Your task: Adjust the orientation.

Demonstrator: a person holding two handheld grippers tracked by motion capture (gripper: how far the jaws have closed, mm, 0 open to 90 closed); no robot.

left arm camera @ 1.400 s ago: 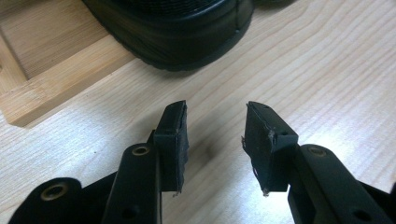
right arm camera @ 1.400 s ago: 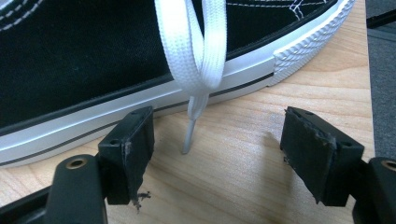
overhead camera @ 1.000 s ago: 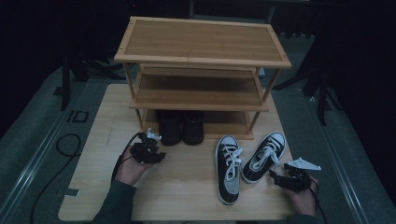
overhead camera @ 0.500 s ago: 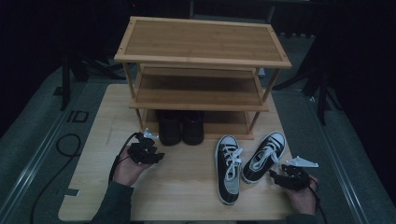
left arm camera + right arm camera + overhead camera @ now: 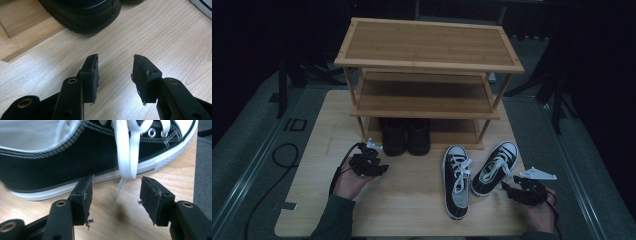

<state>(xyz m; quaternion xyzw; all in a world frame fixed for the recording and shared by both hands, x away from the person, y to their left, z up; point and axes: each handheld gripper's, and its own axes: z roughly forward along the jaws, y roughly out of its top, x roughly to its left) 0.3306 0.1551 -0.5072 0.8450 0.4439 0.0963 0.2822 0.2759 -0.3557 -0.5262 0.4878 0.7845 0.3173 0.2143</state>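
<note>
Two black-and-white sneakers lie on the table, one (image 5: 457,181) pointing away and the other (image 5: 495,167) angled to its right. My right gripper (image 5: 510,189) sits beside the right sneaker's heel. In the right gripper view its jaws (image 5: 117,182) stand open and have just been closing, with the sneaker's side (image 5: 62,162) ahead. A white lace end (image 5: 119,188) dangles between the tips, untouched by the pads. My left gripper (image 5: 377,167) rests open and empty on the table (image 5: 115,60), just short of a black shoe's toe (image 5: 85,12).
A three-shelf bamboo rack (image 5: 427,65) stands at the table's back, with a pair of black shoes (image 5: 405,136) on its bottom shelf (image 5: 22,32). Bare tabletop (image 5: 412,195) lies between my hands. Dark floor surrounds the table, and a cable (image 5: 282,155) runs at the left.
The right gripper has lifted slightly beside the right sneaker. The left hand and both sneakers have stayed where they were.
</note>
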